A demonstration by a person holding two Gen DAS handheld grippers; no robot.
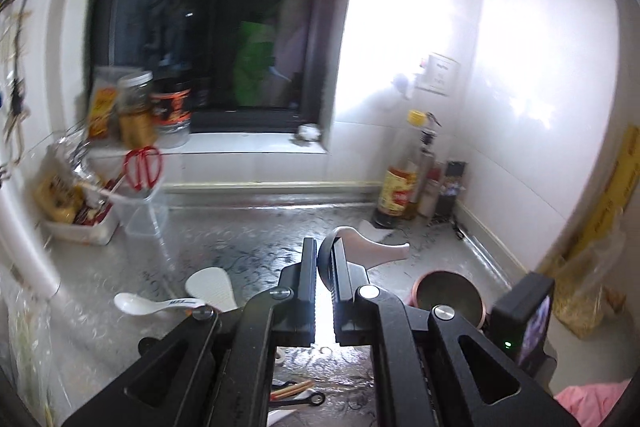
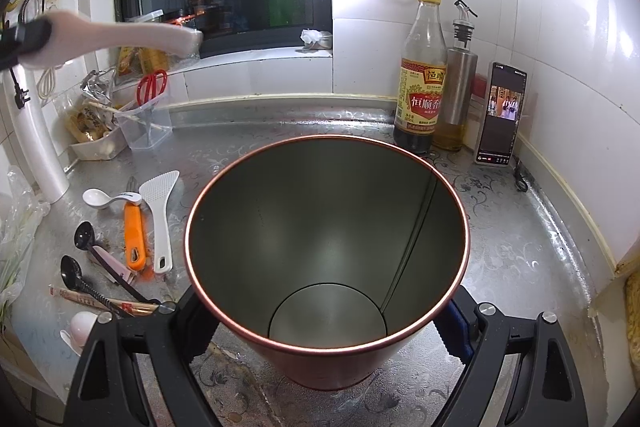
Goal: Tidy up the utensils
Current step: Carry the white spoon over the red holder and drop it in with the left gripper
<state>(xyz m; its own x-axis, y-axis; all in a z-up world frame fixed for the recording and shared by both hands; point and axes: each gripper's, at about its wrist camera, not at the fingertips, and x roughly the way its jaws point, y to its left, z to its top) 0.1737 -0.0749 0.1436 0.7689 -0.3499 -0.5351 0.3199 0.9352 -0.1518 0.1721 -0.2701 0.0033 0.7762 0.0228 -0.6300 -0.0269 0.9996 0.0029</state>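
Utensils sorting under way: the left gripper (image 1: 324, 267), clamped on a white spoon (image 1: 372, 247), hangs above the steel counter (image 2: 500, 227), up and to the left of the empty canister (image 2: 320, 227) gripped around its body by the right gripper (image 2: 320, 339); the spoon's handle lies roughly level, pointing toward the canister's open mouth, other utensils scattered below it

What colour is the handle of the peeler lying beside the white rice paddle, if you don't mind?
Orange; the peeler shows best in the right wrist view.
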